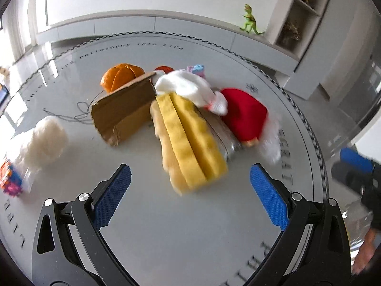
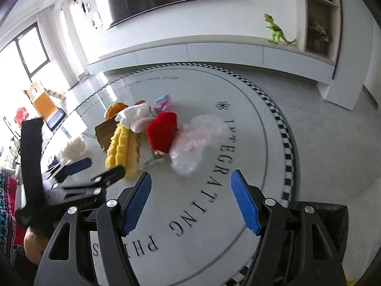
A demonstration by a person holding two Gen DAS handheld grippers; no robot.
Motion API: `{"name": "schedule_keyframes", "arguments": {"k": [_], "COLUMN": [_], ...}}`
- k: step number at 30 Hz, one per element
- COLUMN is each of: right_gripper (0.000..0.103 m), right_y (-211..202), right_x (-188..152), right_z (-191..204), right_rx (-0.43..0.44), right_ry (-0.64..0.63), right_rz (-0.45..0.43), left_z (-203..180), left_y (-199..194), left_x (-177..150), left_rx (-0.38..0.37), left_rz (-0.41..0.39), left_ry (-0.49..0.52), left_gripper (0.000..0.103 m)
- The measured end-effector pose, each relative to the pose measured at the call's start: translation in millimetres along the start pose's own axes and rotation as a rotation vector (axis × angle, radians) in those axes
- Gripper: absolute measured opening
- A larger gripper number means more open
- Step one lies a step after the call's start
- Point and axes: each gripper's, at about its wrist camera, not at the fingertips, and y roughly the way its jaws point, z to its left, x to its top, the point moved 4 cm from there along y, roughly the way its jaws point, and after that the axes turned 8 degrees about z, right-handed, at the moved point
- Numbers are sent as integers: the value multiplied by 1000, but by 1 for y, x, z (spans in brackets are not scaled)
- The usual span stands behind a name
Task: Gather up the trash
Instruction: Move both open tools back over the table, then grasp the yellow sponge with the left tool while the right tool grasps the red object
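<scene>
1. Centrally, on a round white lettered rug (image 1: 190, 238): heap of trash, with cardboard piece (image 1: 123, 114), yellow fabric (image 1: 193, 140), white cloth (image 1: 183, 85), red plush item (image 1: 245, 116).
2. Behind the cardboard: orange peel (image 1: 121, 76).
3. Apart to the left: white fluffy wad (image 1: 47, 140).
4. Right of the heap: crumpled clear plastic bag (image 2: 193, 140).
5. Left hand-held gripper (image 1: 190, 197): jaws wide, empty, near the yellow fabric.
6. Right hand-held gripper (image 2: 190, 205): jaws parted, empty, near the plastic bag.
7. Background ledge: green toy dinosaur (image 2: 276, 32).
</scene>
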Motion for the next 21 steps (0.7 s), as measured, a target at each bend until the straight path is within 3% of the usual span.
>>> {"name": "schedule_keyframes", "arguments": {"k": [5,7,9,11,21], "right_gripper": [68,66,65,64,50], "right_y": [14,18,21,24,61], "right_x": [7,11,15,21,50], "right_z": [3,5,8,13,43], "right_rx": [17,21,20,30,39], "right_ry": [-8,-15,-22,-28,-83], "right_rz": [24,28,27,25,46], "left_z": [7,14,18,19,24], "left_y": [23,27,30,34,38], "left_x": [20,24,28,29,22], "left_rx": [-11,-26,-55,-111,-199], "left_rz": [36,38,54,70,69], "left_ry": [-28,-57,-86,-100,-118], "left_gripper": [97,87,66,59,58]}}
